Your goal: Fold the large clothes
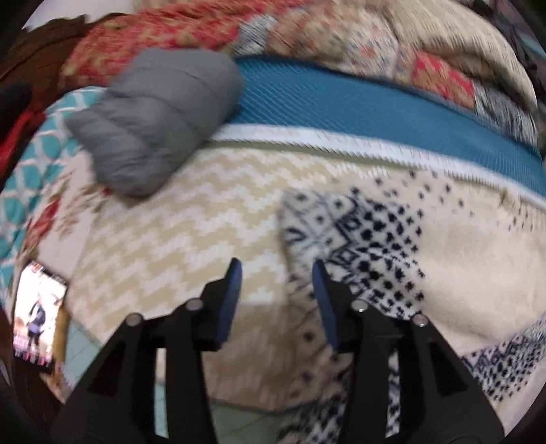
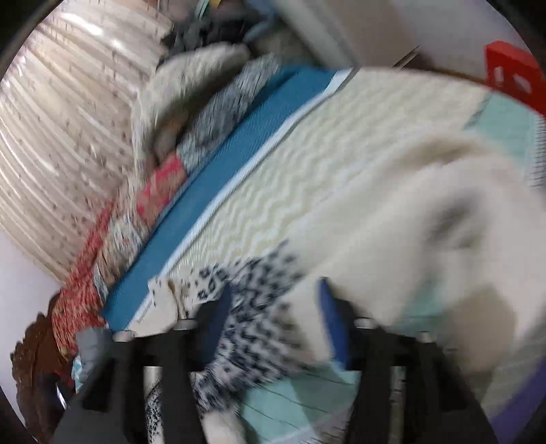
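Observation:
A large cream fleece garment with a navy diamond pattern (image 1: pixel 392 246) lies spread on the bed. In the left wrist view my left gripper (image 1: pixel 276 269) is open above its left edge, with nothing between the blue pads. In the right wrist view, which is blurred, my right gripper (image 2: pixel 273 290) is open over the same garment (image 2: pixel 392 218); patterned cloth lies between and under the fingers, and I cannot see a grip on it.
A rolled grey padded garment (image 1: pixel 153 119) lies at the back left on the zigzag bedspread (image 1: pixel 191 211). A blue mat (image 1: pixel 358 102) and patchwork quilts (image 1: pixel 191 30) run along the back. A phone with a lit screen (image 1: pixel 36 314) lies at the left edge.

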{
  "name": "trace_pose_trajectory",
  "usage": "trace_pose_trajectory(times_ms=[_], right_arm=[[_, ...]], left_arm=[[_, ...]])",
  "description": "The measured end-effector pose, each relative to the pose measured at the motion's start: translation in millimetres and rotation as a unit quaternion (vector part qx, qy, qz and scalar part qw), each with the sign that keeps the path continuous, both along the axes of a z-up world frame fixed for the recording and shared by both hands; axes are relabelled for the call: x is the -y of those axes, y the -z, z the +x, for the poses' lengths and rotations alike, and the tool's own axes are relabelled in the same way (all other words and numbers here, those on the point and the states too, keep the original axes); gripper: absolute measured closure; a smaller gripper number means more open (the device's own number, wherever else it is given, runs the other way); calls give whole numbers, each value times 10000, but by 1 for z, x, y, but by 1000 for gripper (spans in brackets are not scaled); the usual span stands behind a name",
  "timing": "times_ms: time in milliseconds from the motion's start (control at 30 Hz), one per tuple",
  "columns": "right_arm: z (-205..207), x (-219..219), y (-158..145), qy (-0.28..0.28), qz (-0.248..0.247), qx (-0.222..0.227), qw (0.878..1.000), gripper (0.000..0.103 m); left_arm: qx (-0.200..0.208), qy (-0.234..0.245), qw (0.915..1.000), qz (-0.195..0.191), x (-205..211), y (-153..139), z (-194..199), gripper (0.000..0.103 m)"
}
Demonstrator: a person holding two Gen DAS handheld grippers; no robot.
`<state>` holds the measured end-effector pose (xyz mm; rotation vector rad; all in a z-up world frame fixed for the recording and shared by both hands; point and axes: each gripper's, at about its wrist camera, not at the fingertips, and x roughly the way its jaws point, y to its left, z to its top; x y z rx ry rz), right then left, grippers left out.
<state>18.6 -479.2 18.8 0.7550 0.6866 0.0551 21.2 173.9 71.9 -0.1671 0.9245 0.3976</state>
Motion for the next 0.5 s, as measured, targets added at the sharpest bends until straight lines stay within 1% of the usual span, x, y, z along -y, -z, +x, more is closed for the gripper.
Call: trace_pose_trajectory(times_ms=[33,100,133,200,233,300,367,400,433,467,500], right_arm=[[-11,11,0,85,112,69,9999,20],[-34,35,10,125,587,93,9982,19],[-38,43,17,103,842,25,9964,19],[-40,46,38,1,1460,-155,9892,19],[-35,44,45,7,1518,-300,9880,19],[-30,50,53,180,1471,-415,9881,19],[-17,63,59,464,1372,-342,9889,19],[-10,69,58,596,1180,-273,9908,19],[0,75,55,711,905,-240,9931,22],[11,85,51,892,580,-246,9940,40],[20,90,50,993,510,-284,9933,54]], left_arm=[[190,-138,9997,-78,-3,-9,-13,57],[396,-193,9987,-256,-1,-19,-28,57],[442,-141,9983,-353,4,-21,-34,57],[396,48,9980,-484,16,-17,-38,57],[287,237,9978,-547,29,-11,-37,56],[93,469,9978,-464,51,4,-34,56],[-103,642,9971,-398,66,20,-32,56],[-267,672,9968,-343,72,31,-29,56],[-393,650,9967,-301,76,39,-26,57],[-545,617,9962,-267,78,50,-25,57],[-587,613,9961,-237,78,55,-24,56]])
